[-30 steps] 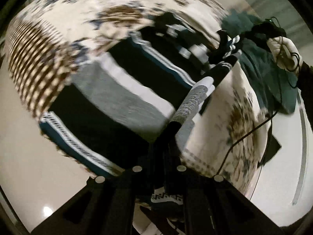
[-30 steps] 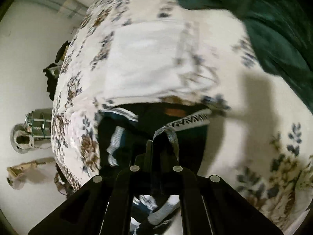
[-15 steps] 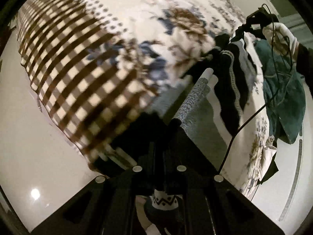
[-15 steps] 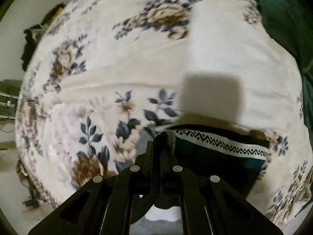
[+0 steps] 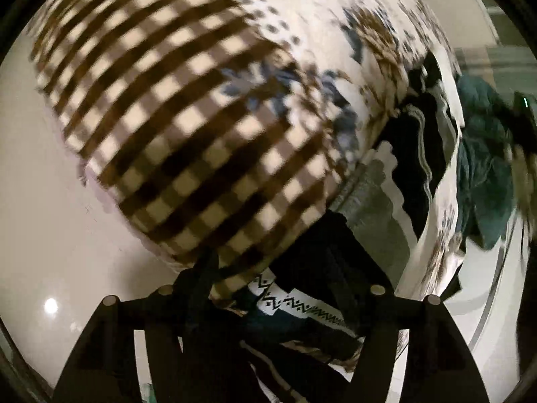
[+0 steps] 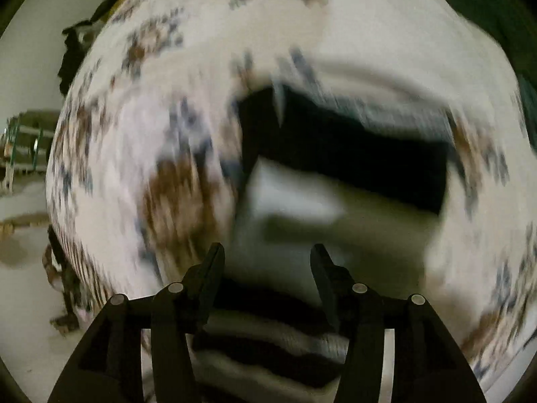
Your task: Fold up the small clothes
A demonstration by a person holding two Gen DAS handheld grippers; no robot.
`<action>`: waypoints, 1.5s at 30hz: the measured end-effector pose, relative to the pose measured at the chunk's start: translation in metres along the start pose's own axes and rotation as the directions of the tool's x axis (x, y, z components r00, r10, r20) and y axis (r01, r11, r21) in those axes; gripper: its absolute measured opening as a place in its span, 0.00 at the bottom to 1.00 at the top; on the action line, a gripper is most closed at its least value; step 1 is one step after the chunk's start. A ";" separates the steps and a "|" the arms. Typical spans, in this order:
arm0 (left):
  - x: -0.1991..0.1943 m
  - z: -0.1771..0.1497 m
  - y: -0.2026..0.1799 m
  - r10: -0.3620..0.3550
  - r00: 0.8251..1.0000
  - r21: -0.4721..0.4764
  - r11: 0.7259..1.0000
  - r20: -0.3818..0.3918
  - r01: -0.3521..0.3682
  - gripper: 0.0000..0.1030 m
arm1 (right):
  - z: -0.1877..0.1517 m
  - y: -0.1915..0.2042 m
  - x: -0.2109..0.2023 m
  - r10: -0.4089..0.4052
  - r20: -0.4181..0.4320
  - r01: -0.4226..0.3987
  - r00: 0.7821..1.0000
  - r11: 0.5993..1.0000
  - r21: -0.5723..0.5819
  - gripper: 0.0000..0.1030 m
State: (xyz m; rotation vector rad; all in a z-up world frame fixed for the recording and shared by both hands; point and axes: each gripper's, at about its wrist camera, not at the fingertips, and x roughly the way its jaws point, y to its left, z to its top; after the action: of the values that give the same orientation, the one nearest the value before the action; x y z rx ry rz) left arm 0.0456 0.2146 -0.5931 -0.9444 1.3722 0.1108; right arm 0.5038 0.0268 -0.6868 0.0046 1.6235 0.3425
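A small dark garment with grey and white stripes and a zigzag band lies folded on the floral bedspread. In the left wrist view my left gripper (image 5: pixel 268 268) is open, its jaws spread over the garment's zigzag edge (image 5: pixel 295 305). In the right wrist view my right gripper (image 6: pixel 266 258) is open and empty just above the garment (image 6: pixel 335 154), which is blurred. The striped part (image 6: pixel 268 346) shows below the fingers.
The floral bedspread (image 6: pixel 161 134) covers the bed, with a brown checked section (image 5: pixel 174 107) at its edge. A dark green cloth (image 5: pixel 483 168) lies at the far side. Pale floor (image 5: pixel 50 235) lies beside the bed, and shelving (image 6: pixel 23 141) stands beyond it.
Both grippers have opened and let go of the garment. It now lies folded on the bed. Both cameras are moving, and the views are blurred.
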 end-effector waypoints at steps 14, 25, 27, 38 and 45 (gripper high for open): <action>0.064 -0.031 -0.050 0.233 0.968 0.272 0.941 -0.097 -0.199 0.11 | -0.383 -0.074 0.141 0.336 -0.266 -0.198 0.903 0.877 0.437 0.08; -0.019 0.041 -0.160 0.118 0.993 0.386 0.916 0.004 -0.111 0.76 | -0.358 -0.120 0.067 0.334 -0.105 -0.271 0.937 0.882 0.386 0.60; -0.014 0.084 -0.191 0.031 0.999 0.385 0.922 0.036 -0.042 0.76 | -0.323 -0.148 0.037 0.320 -0.005 -0.291 0.947 0.867 0.405 0.60; 0.152 0.310 -0.338 -0.088 0.996 0.399 0.913 0.002 0.080 0.72 | -0.056 -0.247 -0.024 0.169 0.332 -0.312 0.928 0.841 0.443 0.60; 0.190 0.342 -0.321 -0.105 0.994 0.412 0.906 -0.016 0.103 0.13 | 0.073 -0.269 0.027 0.126 0.295 -0.263 0.947 0.831 0.491 0.12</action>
State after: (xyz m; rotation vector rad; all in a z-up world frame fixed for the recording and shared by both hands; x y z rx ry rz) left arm 0.5439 0.1369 -0.6268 -0.6563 1.2697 -0.2511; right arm 0.6274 -0.2078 -0.7758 0.6178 1.4193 0.0376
